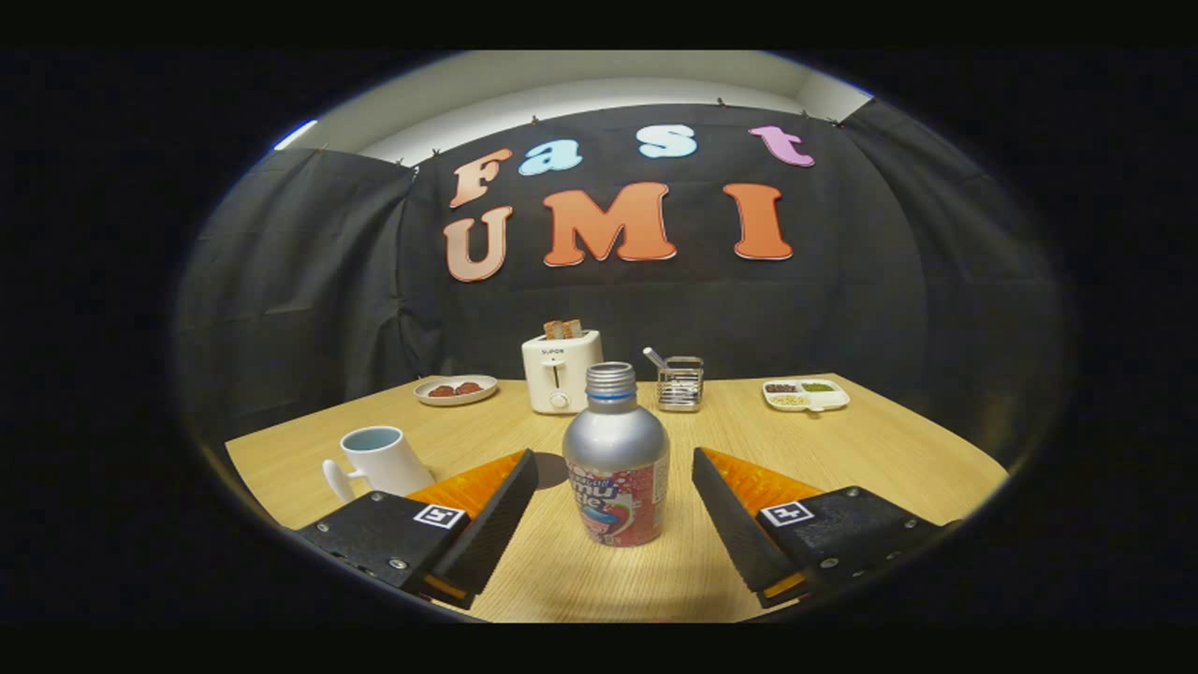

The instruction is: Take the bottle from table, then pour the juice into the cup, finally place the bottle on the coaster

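Right now I have the gripper (615, 501) spread wide, the aluminium juice bottle (615, 459) standing upright on the wooden table (870, 449) between its fingers, touching neither. I'd centre it, ease forward and squeeze low on the labelled body, keeping it upright, since the white mug (379, 459) waits just beyond my left finger

Staged kitchen booth: cloth wall (299, 281), toaster (560, 372), wood table (870, 449).

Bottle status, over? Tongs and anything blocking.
Tongs open, one finger on each side of the bottle, not touching. Bottle upright on the table, cap on. Cup beside the left finger; nothing blocking the grasp.
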Action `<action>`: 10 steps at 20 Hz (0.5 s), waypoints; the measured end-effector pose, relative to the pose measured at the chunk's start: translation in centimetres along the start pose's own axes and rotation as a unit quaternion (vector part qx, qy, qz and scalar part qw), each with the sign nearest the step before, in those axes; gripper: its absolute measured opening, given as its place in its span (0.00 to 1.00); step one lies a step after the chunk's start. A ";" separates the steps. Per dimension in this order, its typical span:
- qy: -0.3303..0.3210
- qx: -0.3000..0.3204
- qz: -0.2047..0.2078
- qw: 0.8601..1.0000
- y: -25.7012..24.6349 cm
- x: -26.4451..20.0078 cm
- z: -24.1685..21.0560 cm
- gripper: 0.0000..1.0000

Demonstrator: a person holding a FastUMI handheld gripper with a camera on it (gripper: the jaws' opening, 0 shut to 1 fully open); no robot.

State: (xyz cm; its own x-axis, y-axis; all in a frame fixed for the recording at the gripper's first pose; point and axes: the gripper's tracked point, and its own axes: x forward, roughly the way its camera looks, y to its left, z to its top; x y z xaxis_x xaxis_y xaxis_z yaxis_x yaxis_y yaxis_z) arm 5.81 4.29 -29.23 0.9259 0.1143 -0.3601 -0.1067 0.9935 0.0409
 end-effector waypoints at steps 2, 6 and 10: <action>0.011 -0.001 -0.001 1.000 -0.1 0.8 -1.1 0.99; 0.029 -0.001 -0.001 1.000 0.0 1.9 -2.6 0.99; 0.033 -0.010 -0.004 0.999 0.2 2.6 -3.3 0.97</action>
State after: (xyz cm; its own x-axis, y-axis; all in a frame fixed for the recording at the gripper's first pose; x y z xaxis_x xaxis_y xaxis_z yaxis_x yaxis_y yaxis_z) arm 7.02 4.75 -33.19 0.9007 0.1059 -0.4214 -0.1078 0.9940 0.0194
